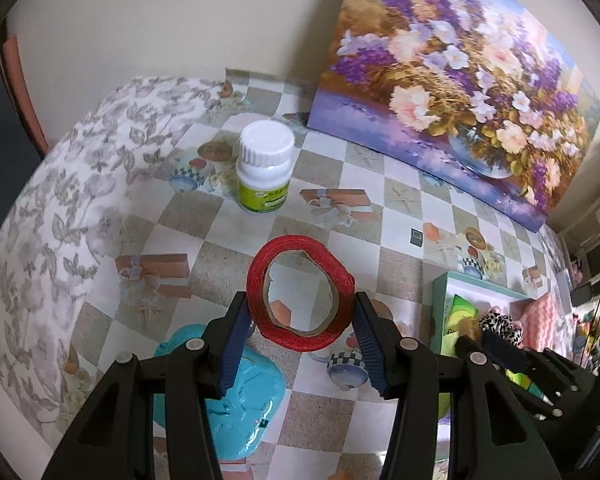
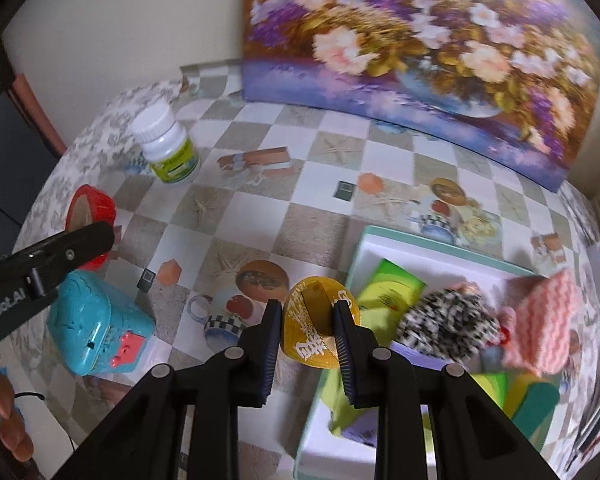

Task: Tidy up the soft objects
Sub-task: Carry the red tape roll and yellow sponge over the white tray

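Sorting is under way: the left gripper [image 1: 302, 316] grasps a red ribbon roll [image 1: 300, 292] above the checkered tablecloth [image 1: 340, 208], and the right gripper [image 2: 309, 322] clamps a gold foil pouch [image 2: 320, 320] just left of the white, teal-rimmed box [image 2: 440, 248]. Next, judging by the soft items in it, each belongs in the box on the right.

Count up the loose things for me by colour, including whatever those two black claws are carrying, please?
Red: 1, tape roll in the left gripper
Gold: 1, round packet in the right gripper
Turquoise: 1, plastic toy case
White: 1, pill bottle
Black-and-white spotted: 1, plush
Pink: 1, knitted piece
Total: 6
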A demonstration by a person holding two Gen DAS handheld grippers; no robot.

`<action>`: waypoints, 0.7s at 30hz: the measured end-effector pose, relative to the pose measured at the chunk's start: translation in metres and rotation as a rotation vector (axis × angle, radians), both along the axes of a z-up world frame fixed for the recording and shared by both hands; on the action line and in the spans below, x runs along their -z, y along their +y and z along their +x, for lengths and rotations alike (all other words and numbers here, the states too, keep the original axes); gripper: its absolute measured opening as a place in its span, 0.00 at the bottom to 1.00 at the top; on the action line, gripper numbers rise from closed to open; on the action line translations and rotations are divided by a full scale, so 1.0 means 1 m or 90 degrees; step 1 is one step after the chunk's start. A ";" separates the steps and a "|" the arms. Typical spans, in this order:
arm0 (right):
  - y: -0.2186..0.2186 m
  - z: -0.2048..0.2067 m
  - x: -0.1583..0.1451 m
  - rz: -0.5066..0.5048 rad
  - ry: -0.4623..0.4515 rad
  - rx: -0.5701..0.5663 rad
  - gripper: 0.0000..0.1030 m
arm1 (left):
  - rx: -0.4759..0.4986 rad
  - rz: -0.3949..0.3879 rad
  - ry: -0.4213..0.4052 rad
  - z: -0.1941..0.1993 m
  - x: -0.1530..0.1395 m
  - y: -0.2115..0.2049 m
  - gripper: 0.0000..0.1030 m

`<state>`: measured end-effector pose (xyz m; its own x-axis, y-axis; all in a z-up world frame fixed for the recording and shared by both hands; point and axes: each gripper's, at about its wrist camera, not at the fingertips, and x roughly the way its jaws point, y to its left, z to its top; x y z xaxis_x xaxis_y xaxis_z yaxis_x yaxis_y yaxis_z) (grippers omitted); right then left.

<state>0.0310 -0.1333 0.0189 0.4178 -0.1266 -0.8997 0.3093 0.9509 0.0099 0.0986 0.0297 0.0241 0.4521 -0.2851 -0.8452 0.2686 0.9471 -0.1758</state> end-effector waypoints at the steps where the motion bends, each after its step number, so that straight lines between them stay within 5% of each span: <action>1: -0.004 -0.006 -0.004 0.000 -0.004 0.010 0.27 | 0.006 0.001 -0.005 -0.003 -0.003 -0.003 0.52; 21: -0.104 -0.117 -0.020 0.031 -0.036 0.221 0.27 | 0.182 0.002 0.001 -0.067 -0.008 -0.088 0.52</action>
